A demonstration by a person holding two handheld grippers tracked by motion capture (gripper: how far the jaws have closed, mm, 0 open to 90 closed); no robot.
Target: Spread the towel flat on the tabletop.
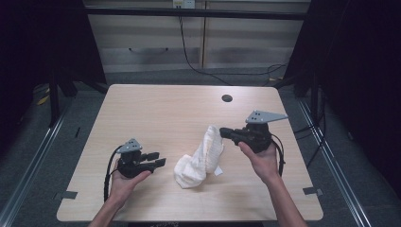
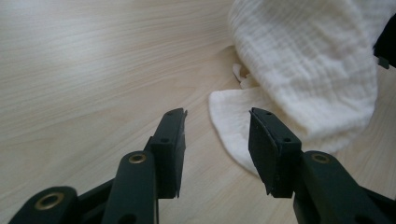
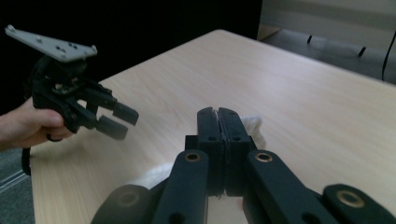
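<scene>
Landmark: white crinkled gauze cloth [image 1: 201,158], bunched in a loose heap on the pale wood-grain surface [image 1: 156,109], a bit right of centre and toward the person's edge. Right gripper [image 1: 223,134] sits at the cloth's upper end, jaws pressed together with white fabric showing just past the tips in the right gripper view [image 3: 254,125], so I judge it's pinching the cloth's top corner and holding that end raised; the rest drapes down to the surface. Left gripper [image 1: 158,160] is left of the cloth, near but not touching, jaws spread and empty; in the left gripper view the cloth's lower edge [image 2: 233,121] lies just ahead of the open tips. Progress, as a judgement: looks like cloth handling, spreading or folding, at an early stage. Done: one corner grabbed. Left: second grab by the left gripper on the low edge, then pulling it flat or folding it; cloth is crumpled, nothing laid out yet. Small white tag [image 1: 218,171] sticks out on the cloth's right side, too small to read. No other brand, label or writing legible.
</scene>
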